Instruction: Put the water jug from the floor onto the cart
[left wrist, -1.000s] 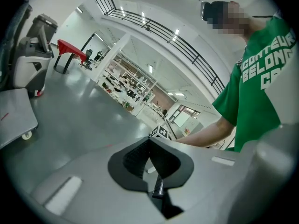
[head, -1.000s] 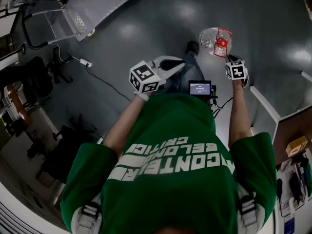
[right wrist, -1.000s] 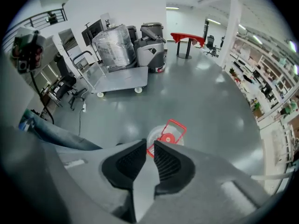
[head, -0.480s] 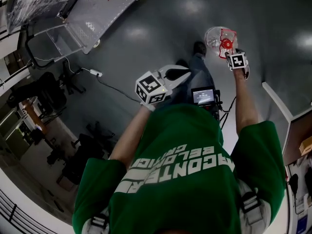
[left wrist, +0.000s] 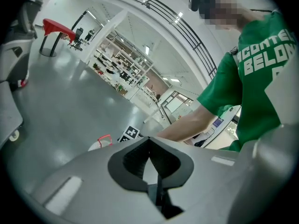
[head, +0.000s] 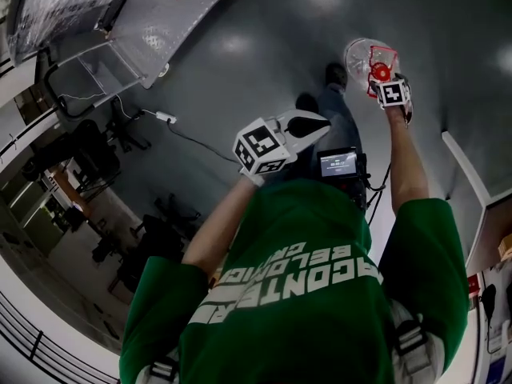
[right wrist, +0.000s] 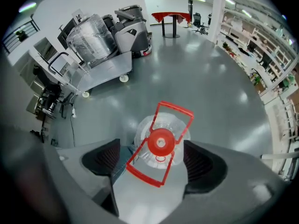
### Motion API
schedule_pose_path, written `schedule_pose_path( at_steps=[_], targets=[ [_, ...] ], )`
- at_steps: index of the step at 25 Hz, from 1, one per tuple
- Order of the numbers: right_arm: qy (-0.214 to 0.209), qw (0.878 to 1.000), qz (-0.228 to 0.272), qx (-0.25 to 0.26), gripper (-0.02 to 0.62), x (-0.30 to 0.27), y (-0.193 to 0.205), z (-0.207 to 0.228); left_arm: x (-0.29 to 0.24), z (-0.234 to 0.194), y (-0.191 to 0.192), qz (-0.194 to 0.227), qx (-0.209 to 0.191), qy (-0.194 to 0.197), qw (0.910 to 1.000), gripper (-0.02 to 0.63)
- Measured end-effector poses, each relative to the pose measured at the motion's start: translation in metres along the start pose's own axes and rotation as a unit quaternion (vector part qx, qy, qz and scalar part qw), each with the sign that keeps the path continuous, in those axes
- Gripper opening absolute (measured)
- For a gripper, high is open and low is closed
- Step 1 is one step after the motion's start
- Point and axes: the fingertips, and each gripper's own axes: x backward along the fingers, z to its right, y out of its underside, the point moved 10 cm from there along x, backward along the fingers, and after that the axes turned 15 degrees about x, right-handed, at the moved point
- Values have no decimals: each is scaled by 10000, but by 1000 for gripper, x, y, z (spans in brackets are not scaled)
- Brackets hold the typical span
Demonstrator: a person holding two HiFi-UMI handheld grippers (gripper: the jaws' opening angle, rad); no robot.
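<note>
The clear water jug [head: 364, 54] with a red cap and red handle stands upright on the grey floor. My right gripper [head: 381, 77] points straight down over it. In the right gripper view the jug [right wrist: 161, 141] sits between the two wide-apart pads [right wrist: 105, 157], which have just been opening and do not touch it. My left gripper [head: 324, 120] is held out level in front of the person, its tips meeting with nothing between them [left wrist: 149, 139]. The jug [left wrist: 97, 144] shows beyond it. The grey flat cart [head: 164, 22] stands far off at the upper left.
A large plastic-wrapped load [right wrist: 91, 36] sits on the cart [right wrist: 110, 69], beside a floor machine [right wrist: 133, 24]. A cable and power strip [head: 164, 117] lie on the floor by office chairs [head: 96, 146]. The person's shoe [head: 336, 74] is near the jug. A white ledge [head: 464, 166] runs at right.
The right gripper has come down onto the jug's top, closing the gap that showed earlier. The left gripper has drifted a little to the right. The cart has slid toward the upper left corner.
</note>
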Motion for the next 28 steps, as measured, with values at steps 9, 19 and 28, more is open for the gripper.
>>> schedule_pose_path(
  at_steps=[9, 19, 28],
  targets=[
    [-5, 10000, -47, 20, 407, -34, -14, 1, -3, -16, -1, -111, 296, -71, 9995, 9],
    [120, 9994, -160, -289, 407, -61, -14, 11, -14, -32, -7, -123, 429, -92, 9990, 9],
    [65, 9979, -331, -558, 406, -81, -13, 5, -52, -39, -13, -295, 410, 78, 9987, 9]
  ],
)
